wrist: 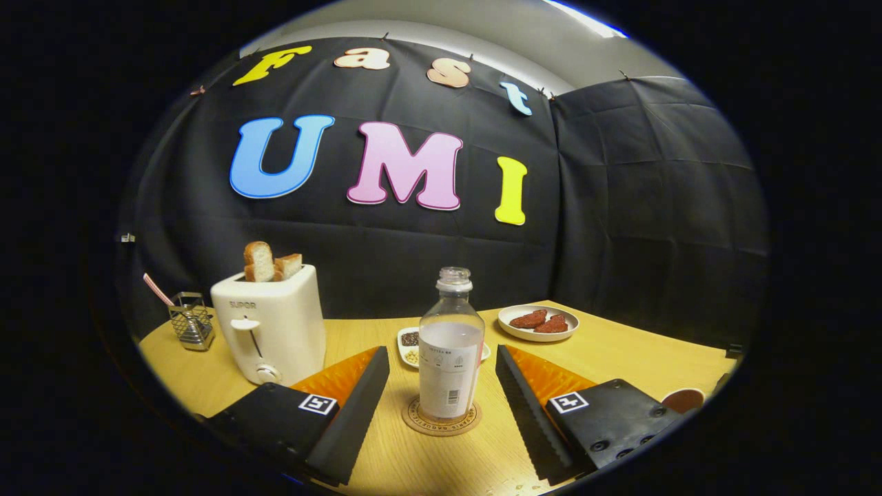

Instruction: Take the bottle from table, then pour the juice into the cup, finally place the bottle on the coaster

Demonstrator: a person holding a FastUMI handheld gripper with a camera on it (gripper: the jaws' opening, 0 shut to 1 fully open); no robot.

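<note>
Bottle (451, 344): clear plastic, uncapped, stood upright on the coaster; white label around its lower body.
Coaster (441, 419): round, cork-coloured, lay flat on the wooden table (620, 358), directly beneath the bottle.
Gripper (441, 406): fingers were spread wide apart, one on each side of the bottle, neither touching it; a clear gap showed on both sides.
Cup (683, 399): sat to the right of the bottle, beyond the right finger, with dark contents; partly hidden.
Toaster (270, 324): white, stood left of the bottle, two bread slices (269, 262) protruding from its slots.
Plate (538, 322): white, behind and right of the bottle, carried two reddish-brown pieces.
Small dish (411, 344): just behind the bottle, partly hidden by it.
Wire holder (191, 320): far left of the bottle, past the toaster.
</note>
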